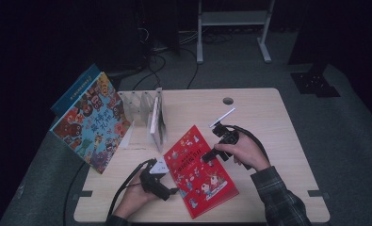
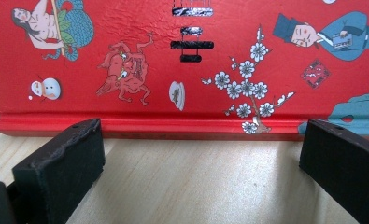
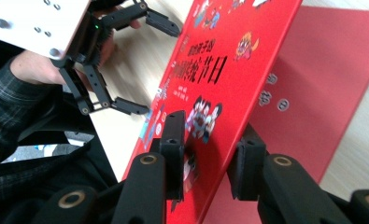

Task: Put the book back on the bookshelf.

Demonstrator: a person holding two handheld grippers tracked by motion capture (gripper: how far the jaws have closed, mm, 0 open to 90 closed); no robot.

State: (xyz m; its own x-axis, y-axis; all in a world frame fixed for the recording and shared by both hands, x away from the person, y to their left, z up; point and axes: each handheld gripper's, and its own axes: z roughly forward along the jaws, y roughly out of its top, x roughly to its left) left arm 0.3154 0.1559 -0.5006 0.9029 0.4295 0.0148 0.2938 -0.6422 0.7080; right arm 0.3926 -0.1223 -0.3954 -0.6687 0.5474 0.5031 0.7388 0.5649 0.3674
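The red picture book (image 1: 200, 172) lies on the near middle of the wooden table (image 1: 278, 141), its spine side toward the person's left and its front cover lifted off the pages below. In the right gripper view the red cover (image 3: 229, 70) stands tilted up with the red inside leaf (image 3: 341, 60) showing beneath it, and the right gripper (image 3: 210, 158) has one black jaw on the printed face and the other behind the cover's edge; whether the pads actually press on the board I cannot tell, though the cover sits raised between them. In the high view the right gripper (image 1: 215, 151) sits at the book's upper right edge, held in the person's right hand (image 1: 242, 150). The left gripper (image 2: 196, 154) rests low on the table just in front of the book's spine edge, its jaws wide apart with nothing between them. Farther left, a large colourful book (image 1: 92, 125) leans upright, and beside it a white slotted book rack (image 1: 143, 110) holds a thin white book (image 1: 156, 122).
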